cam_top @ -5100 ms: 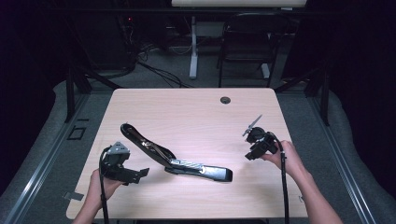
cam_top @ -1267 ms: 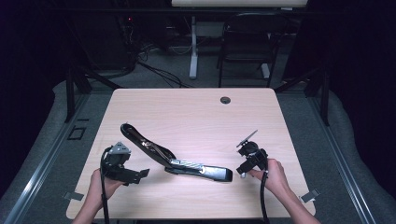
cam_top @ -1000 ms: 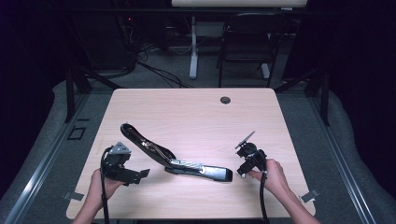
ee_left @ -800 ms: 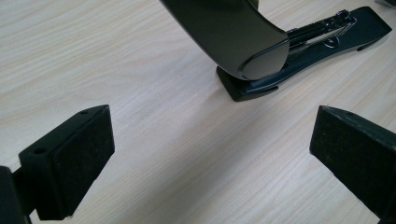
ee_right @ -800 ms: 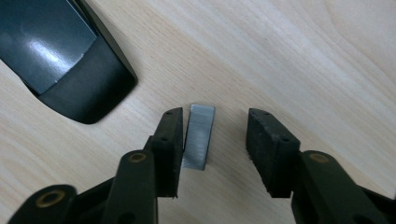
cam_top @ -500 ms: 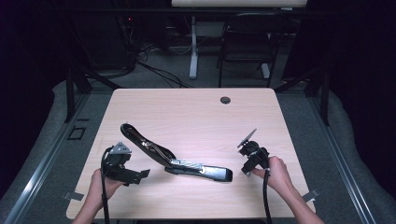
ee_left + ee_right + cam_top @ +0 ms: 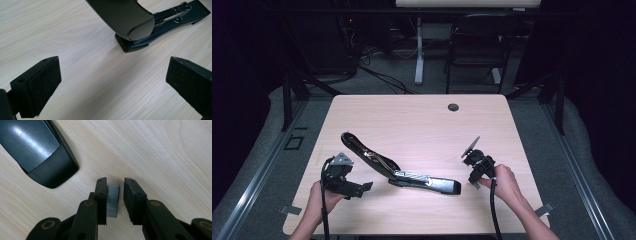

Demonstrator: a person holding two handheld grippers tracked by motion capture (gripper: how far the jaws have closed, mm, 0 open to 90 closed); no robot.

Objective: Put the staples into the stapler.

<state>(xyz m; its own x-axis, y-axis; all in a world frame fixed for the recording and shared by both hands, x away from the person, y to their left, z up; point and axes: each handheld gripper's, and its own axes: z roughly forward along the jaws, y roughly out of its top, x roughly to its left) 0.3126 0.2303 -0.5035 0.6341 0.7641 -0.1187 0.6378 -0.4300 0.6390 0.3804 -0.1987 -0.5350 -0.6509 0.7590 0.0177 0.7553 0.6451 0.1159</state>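
My right gripper [image 7: 115, 195] has just been closing around a staple strip [image 7: 112, 201], its length along my jaws; one pad is not yet touching; my left gripper [image 7: 112, 82] gapes wide.

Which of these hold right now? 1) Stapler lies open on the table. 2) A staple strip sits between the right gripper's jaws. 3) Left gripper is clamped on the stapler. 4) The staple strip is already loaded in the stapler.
1) True: the stapler lies on the table, its top arm swung up.
2) True: the staple strip sits between the right gripper jaws, which have just been closing; a gap remains on one side.
3) False: the left gripper stands wide open, short of the stapler.
4) False: the strip is beside the stapler, at the right gripper.
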